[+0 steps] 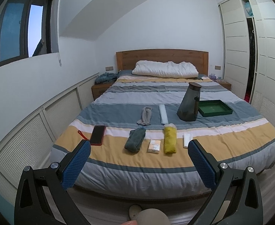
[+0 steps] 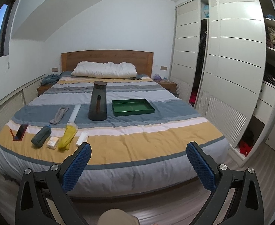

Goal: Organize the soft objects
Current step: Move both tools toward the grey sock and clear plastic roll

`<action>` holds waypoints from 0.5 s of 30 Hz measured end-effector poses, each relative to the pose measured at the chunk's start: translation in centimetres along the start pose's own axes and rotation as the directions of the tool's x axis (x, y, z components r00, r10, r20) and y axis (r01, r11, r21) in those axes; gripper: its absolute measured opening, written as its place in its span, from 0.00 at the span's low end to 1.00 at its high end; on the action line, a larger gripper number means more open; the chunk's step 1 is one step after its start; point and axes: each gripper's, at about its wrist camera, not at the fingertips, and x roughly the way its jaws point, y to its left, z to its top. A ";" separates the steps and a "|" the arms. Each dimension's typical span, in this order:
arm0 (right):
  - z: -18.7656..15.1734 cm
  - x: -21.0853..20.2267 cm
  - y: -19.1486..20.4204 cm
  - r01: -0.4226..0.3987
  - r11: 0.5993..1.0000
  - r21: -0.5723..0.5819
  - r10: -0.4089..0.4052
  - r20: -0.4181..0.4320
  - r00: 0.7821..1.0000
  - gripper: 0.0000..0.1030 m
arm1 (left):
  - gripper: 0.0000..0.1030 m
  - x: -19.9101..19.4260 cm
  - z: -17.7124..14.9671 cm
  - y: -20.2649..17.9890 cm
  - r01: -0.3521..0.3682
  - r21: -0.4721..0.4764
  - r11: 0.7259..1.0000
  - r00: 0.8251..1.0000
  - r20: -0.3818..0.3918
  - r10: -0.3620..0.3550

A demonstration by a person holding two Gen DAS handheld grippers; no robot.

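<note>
Soft, even indoor light fills both fisheye views, with dusky blue at the dark-framed window (image 1: 23, 30); shadows are faint, straight lines bow toward black vignetted corners, and far detail is perhaps slightly soft.
</note>
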 end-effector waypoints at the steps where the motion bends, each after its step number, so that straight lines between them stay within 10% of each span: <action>1: 0.2 0.2 0.2 -0.004 1.000 -0.004 0.004 0.000 1.000 1.00 | 0.99 0.2 0.1 0.0 -0.003 0.000 1.000 1.000 -0.002 0.003; 15: 3.3 5.7 3.6 -0.086 0.995 -0.047 0.086 -0.007 0.996 1.00 | 0.99 5.4 1.5 -0.6 -0.020 0.011 1.000 0.999 -0.049 0.021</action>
